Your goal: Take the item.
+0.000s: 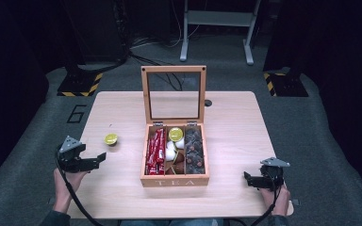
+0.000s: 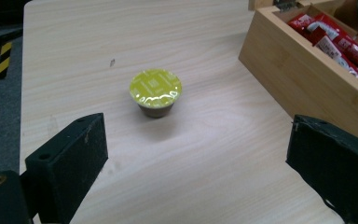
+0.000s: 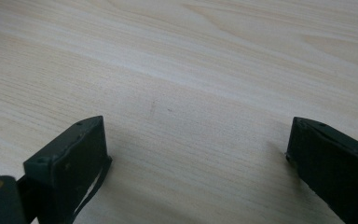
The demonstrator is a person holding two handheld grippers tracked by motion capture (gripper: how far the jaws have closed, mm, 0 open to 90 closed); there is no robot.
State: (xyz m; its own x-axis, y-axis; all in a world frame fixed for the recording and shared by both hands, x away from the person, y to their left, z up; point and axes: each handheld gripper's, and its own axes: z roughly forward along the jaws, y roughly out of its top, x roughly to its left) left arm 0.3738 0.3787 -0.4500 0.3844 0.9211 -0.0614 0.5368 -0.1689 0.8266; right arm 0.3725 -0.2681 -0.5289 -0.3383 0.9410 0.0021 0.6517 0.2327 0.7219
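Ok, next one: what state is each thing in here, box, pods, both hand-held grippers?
Tea box: open, glass lid standing upright.
Loose yellow pod: upright on the table, foil top up, outside the box, touched by nothing.
Red sachets: lying in the box's left compartment.
Left hand-held gripper: open, empty, pod ahead of it.
Right hand-held gripper: open, empty, over bare table.

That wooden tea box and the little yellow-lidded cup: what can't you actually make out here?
- Tea box, high view: right compartment's dark contents too small to identify.
- Tea box, left gripper view: cut off by the right edge, only red sachets visible.
- Yellow-lidded cup: lid print too blurred to read.
- Right tool, high view: tiny and dark.
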